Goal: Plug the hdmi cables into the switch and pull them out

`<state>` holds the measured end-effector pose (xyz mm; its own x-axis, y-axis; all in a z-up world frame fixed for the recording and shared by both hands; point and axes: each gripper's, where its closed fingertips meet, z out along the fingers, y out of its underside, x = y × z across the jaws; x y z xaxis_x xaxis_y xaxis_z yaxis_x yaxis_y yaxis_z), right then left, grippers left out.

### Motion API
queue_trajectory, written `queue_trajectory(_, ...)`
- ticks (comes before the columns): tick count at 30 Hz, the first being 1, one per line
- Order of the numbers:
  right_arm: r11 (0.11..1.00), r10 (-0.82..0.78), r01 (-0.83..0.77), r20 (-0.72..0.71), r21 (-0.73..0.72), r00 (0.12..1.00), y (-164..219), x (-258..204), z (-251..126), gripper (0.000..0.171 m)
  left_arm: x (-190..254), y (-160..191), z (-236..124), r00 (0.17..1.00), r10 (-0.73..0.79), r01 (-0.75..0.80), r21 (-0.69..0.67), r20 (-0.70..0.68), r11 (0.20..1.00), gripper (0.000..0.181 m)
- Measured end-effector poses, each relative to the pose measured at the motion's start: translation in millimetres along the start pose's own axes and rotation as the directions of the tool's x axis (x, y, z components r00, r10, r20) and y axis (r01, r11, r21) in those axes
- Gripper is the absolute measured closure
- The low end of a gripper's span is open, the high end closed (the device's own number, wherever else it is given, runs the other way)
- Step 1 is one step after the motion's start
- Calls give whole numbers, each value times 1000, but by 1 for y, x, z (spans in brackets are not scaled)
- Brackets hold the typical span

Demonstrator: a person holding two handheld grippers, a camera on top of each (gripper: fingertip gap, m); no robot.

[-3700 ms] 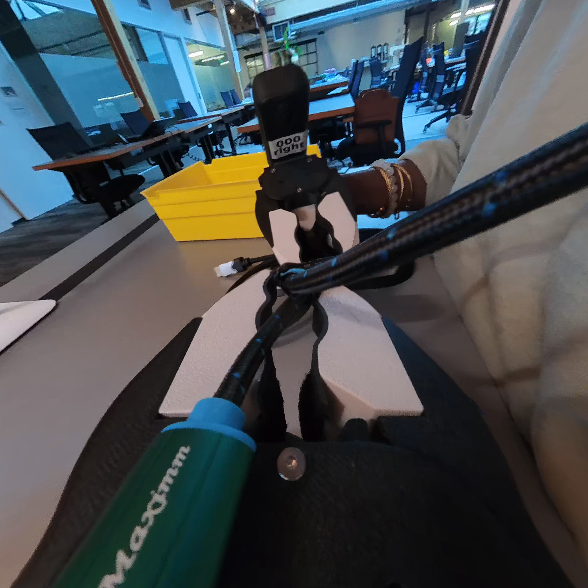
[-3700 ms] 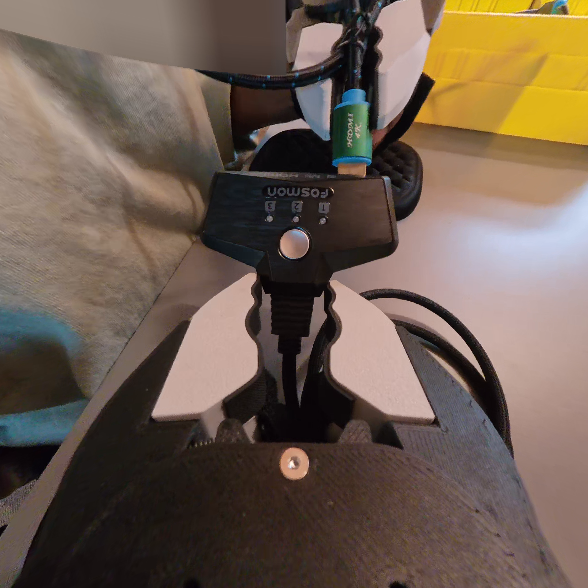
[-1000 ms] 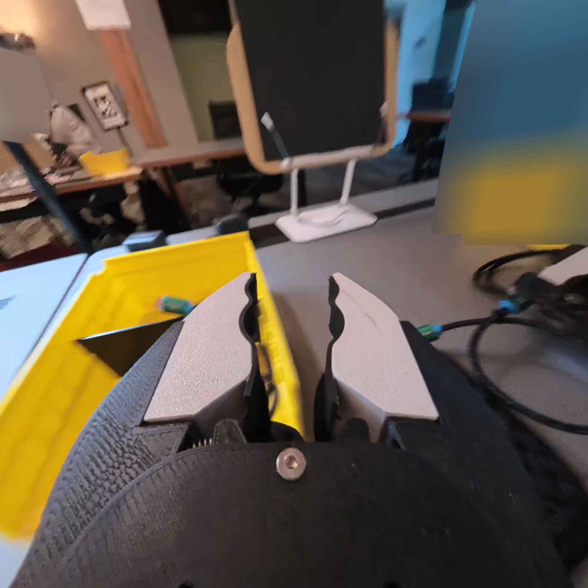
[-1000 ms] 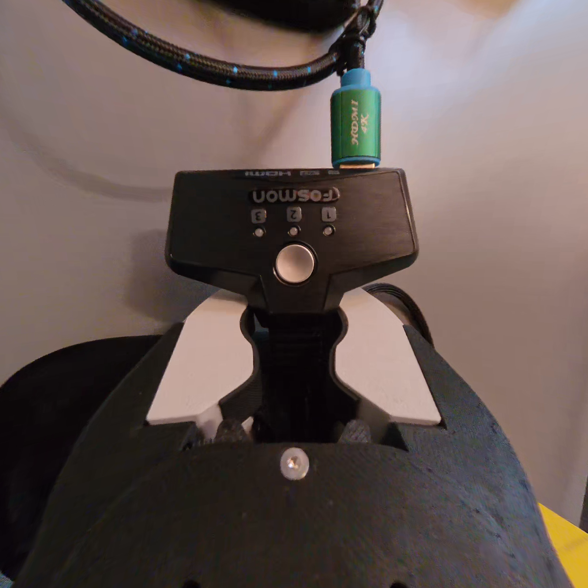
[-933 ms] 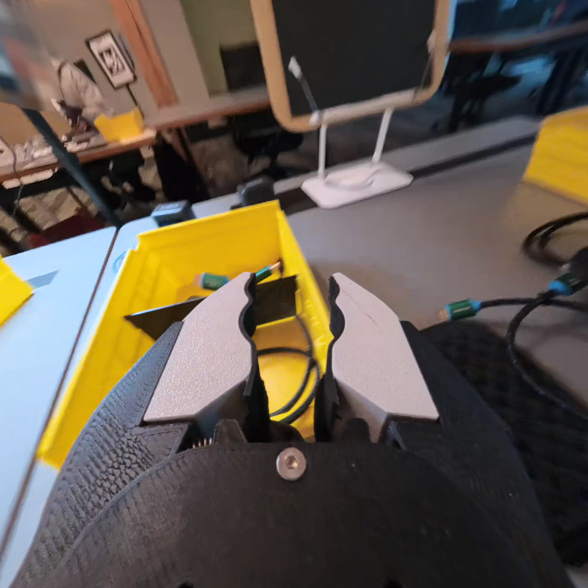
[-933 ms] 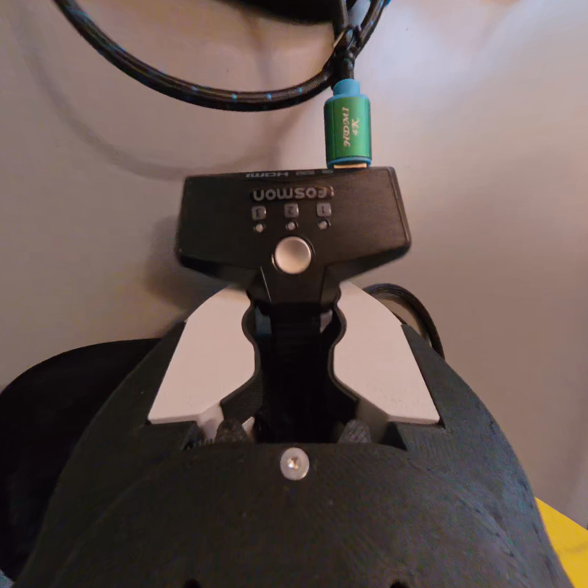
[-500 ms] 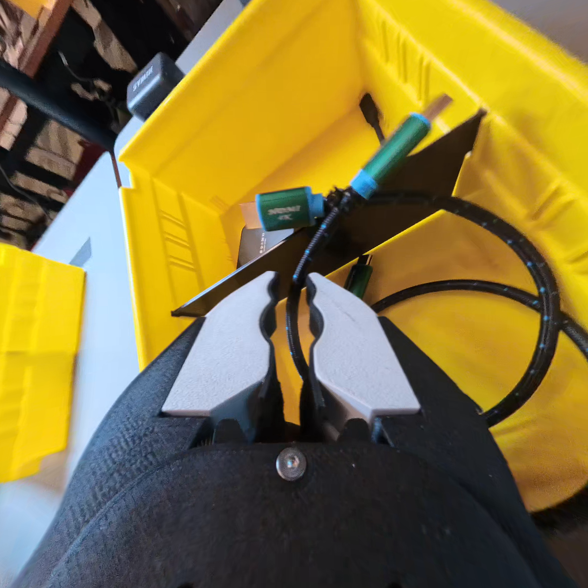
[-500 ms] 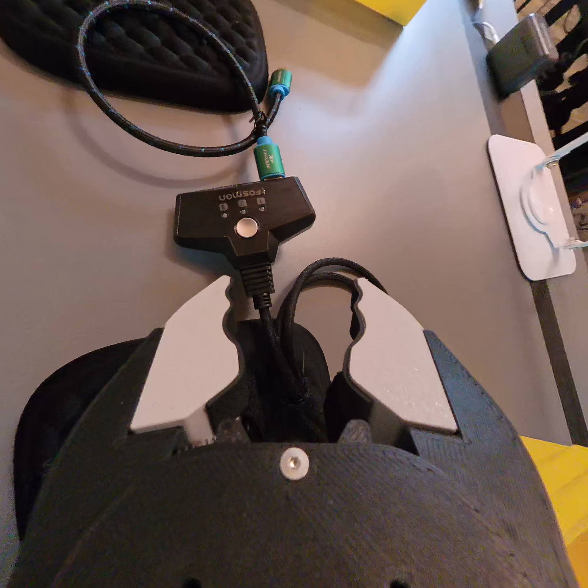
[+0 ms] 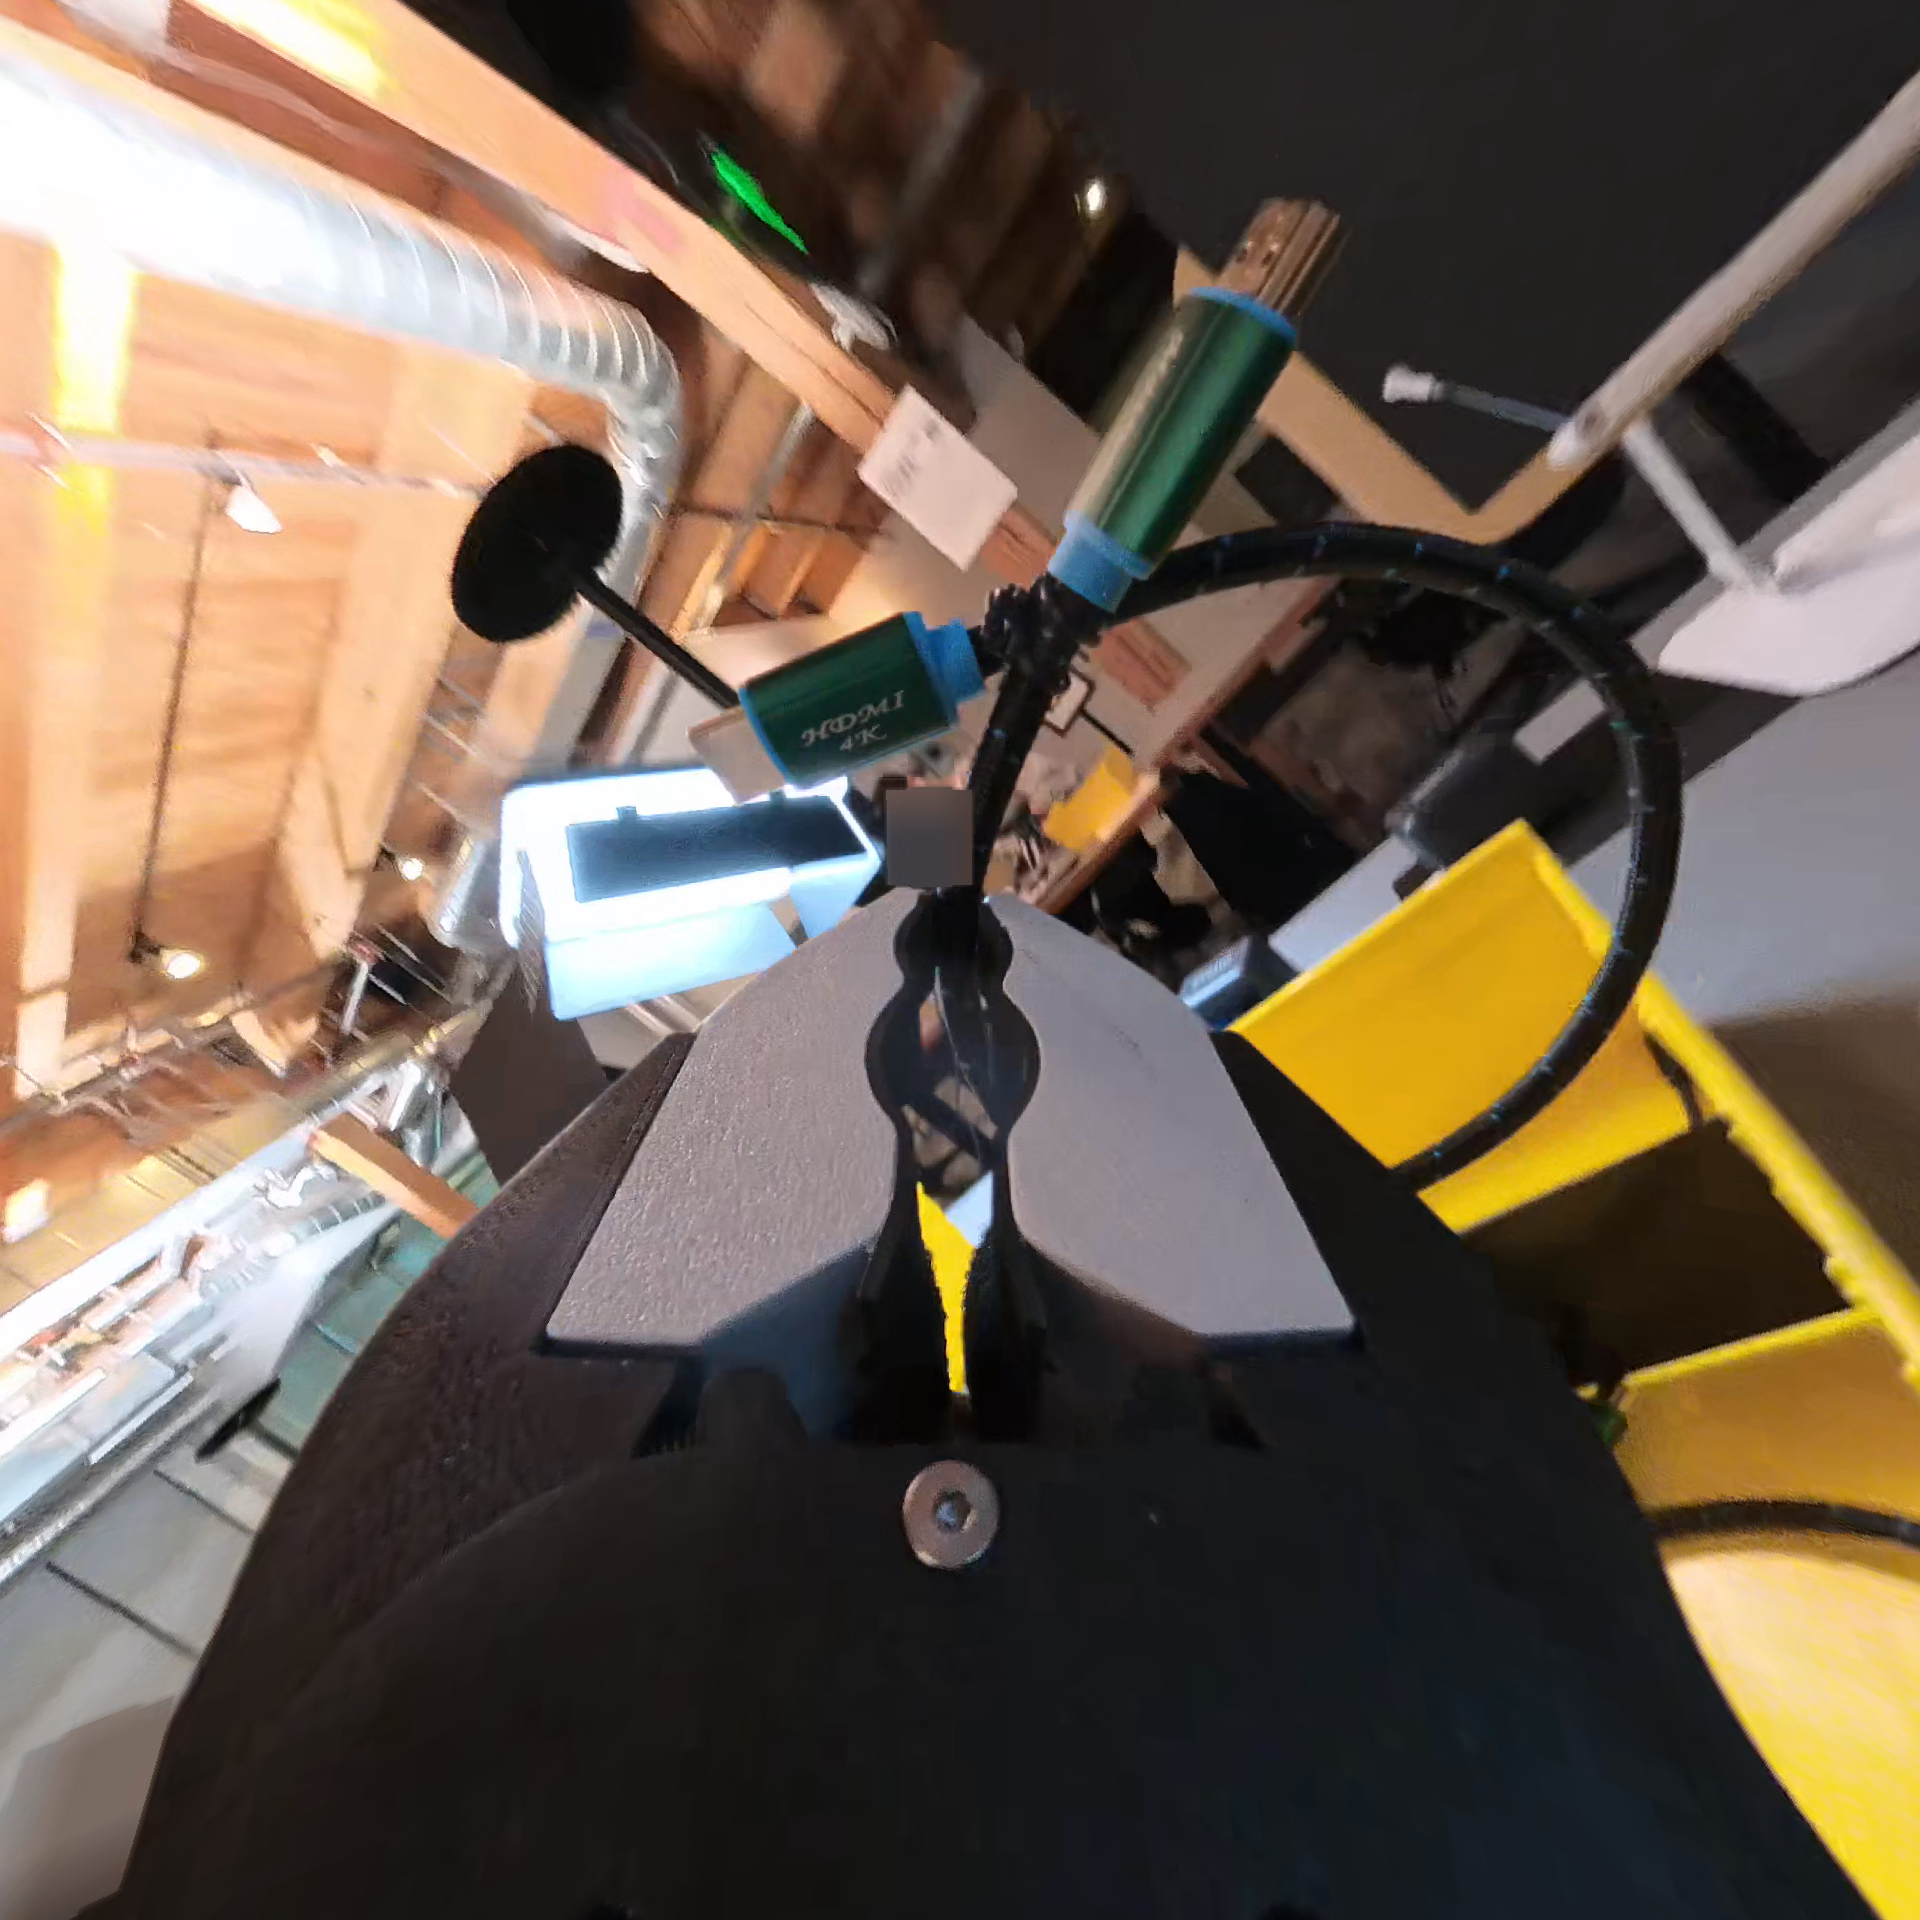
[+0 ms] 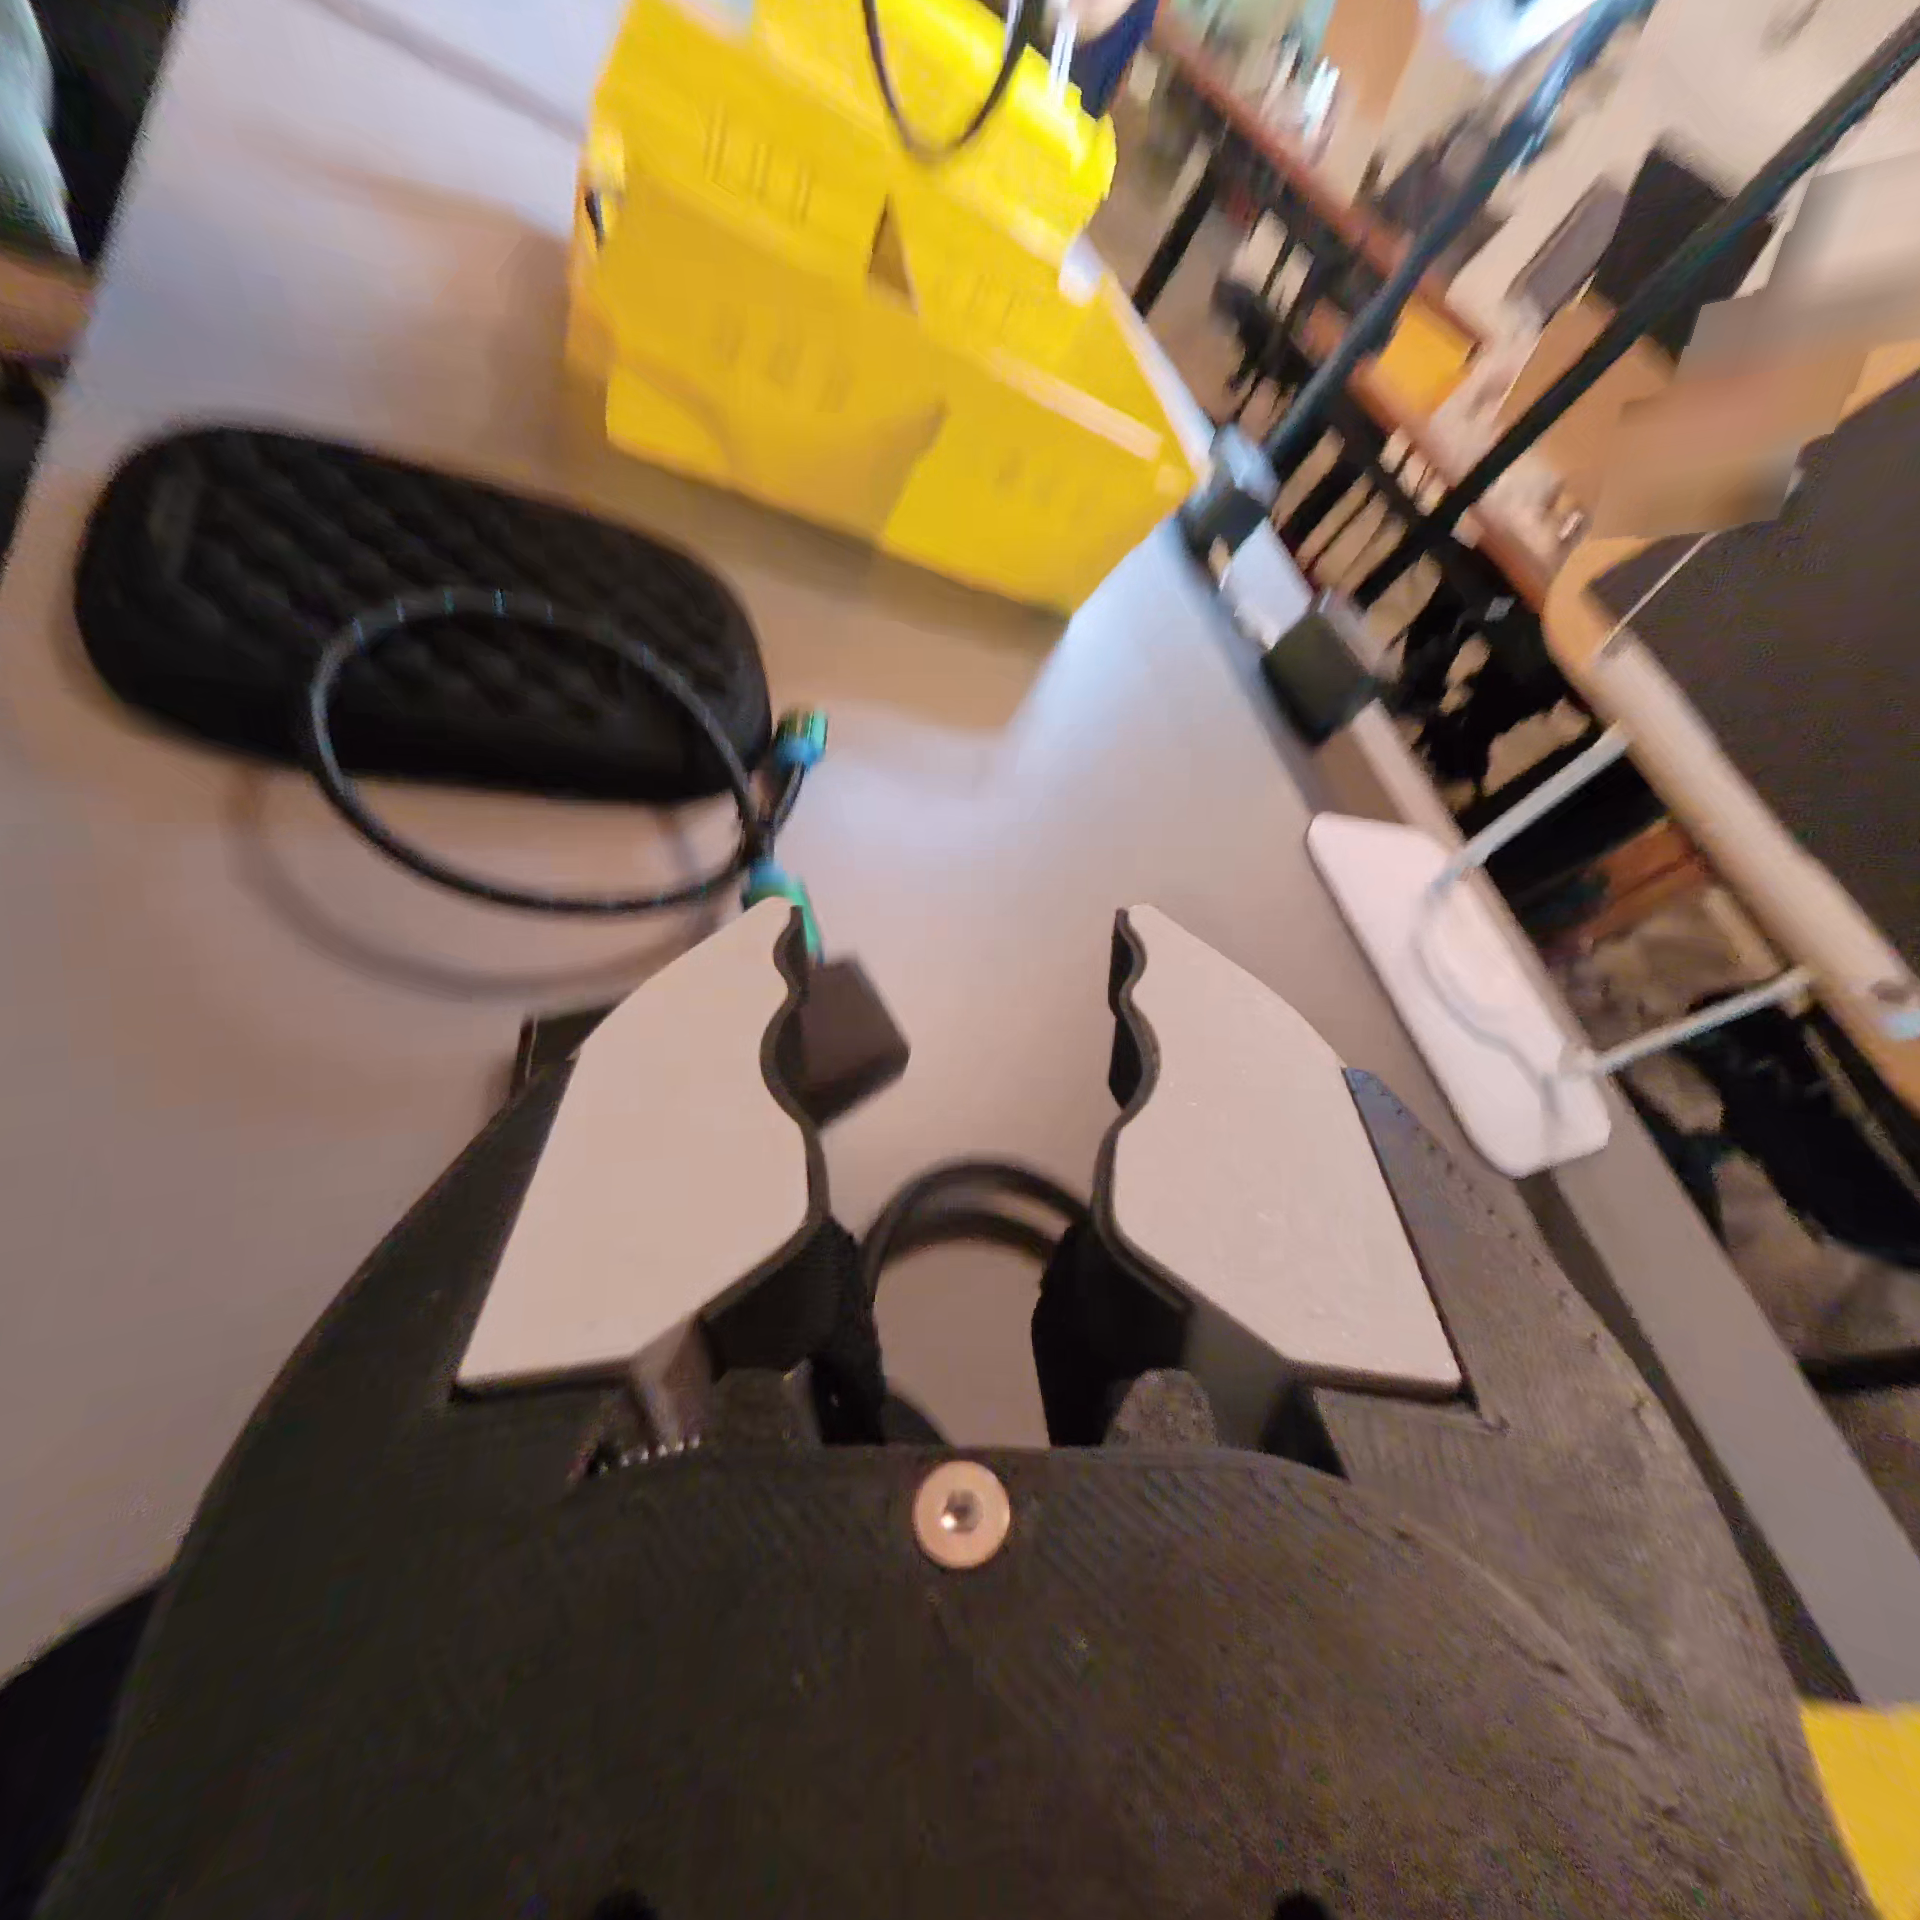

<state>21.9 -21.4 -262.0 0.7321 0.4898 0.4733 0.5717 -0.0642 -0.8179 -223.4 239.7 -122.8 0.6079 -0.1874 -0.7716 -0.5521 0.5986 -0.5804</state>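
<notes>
My left gripper (image 9: 951, 914) is shut on a black braided HDMI cable (image 9: 1621, 790) and holds it in the air above the yellow bin (image 9: 1455, 1049). The cable is bundled in a loop. Its two green plugs (image 9: 862, 696) stick out beyond the fingertips, free of any port. My right gripper (image 10: 951, 925) is open and empty above the grey table. The black switch (image 10: 847, 1034) lies on the table, mostly hidden behind the left finger. A second braided cable (image 10: 499, 873) has one green plug (image 10: 784, 904) at the switch's far edge.
A black quilted pouch (image 10: 416, 623) lies on the table beyond the second cable. Yellow bins (image 10: 862, 312) stand at the far side. A white stand base (image 10: 1455, 997) sits at the table's right edge. The switch's own black lead (image 10: 966, 1195) loops between my right fingers. From my right tips it is roughly 7 cm to the black switch (image 10: 847, 1034); from my left, 40 cm.
My left gripper closed on the bundled cable in the bin and lifted it up and out. My right gripper let go of the switch, opened and drew back and up from it.
</notes>
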Motion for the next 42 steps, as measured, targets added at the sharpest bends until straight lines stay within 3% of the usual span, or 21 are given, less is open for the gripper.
queue_trajectory(6,935,-15,33,-55,354,998,-79,5,-2,124,54,-75,-10,993,63,-48,141,-102,989,175)
queue_trajectory(11,867,48,-91,100,491,994,-120,12,-13,129,129,-119,-25,907,377,-320,277,-185,906,175)
queue_trajectory(14,885,140,-212,196,416,970,-124,25,-8,138,170,-136,-37,811,547,-446,389,-206,806,175)
queue_trajectory(21,979,66,-160,547,125,834,-90,-15,20,118,226,-164,-67,634,734,-455,652,-242,607,174)
queue_trajectory(26,996,34,-82,650,44,759,-74,-22,23,124,237,-175,-83,592,759,-371,745,-271,555,174)
queue_trajectory(27,997,28,-65,675,30,737,-72,-26,23,135,238,-176,-84,590,759,-359,752,-276,553,174)
queue_trajectory(29,998,9,-44,690,33,724,-72,-28,23,146,238,-175,-82,607,730,-329,738,-313,589,174)
queue_trajectory(31,995,-24,-46,648,90,761,-78,-21,24,148,230,-172,-72,680,590,-212,653,-436,727,166)
queue_trajectory(33,986,-39,-59,568,154,822,-83,-7,23,149,214,-159,-59,719,314,-5,447,-620,894,135)
queue_trajectory(34,980,-43,-66,517,190,855,-85,1,21,150,204,-155,-55,715,115,158,320,-689,934,122)
queue_trajectory(35,970,-51,-66,459,235,887,-88,9,20,150,193,-153,-55,668,-101,354,196,-737,914,114)
queue_trajectory(36,955,-61,-60,393,289,917,-91,18,17,150,182,-155,-58,555,-312,570,79,-771,818,110)
queue_trajectory(38,908,-85,-39,275,416,958,-103,31,10,150,164,-165,-77,119,-564,890,-164,-817,426,114)
queue_trajectory(39,873,-92,-32,230,486,969,-111,35,6,150,167,-171,-90,-103,-555,921,-289,-825,260,118)
queue_trajectory(40,829,-92,-34,196,558,976,-120,38,0,150,179,-179,-104,-272,-512,899,-405,-815,168,119)
queue_trajectory(42,713,-72,-61,160,698,985,-140,41,-11,150,217,-202,-134,-467,-410,820,-557,-783,130,119)
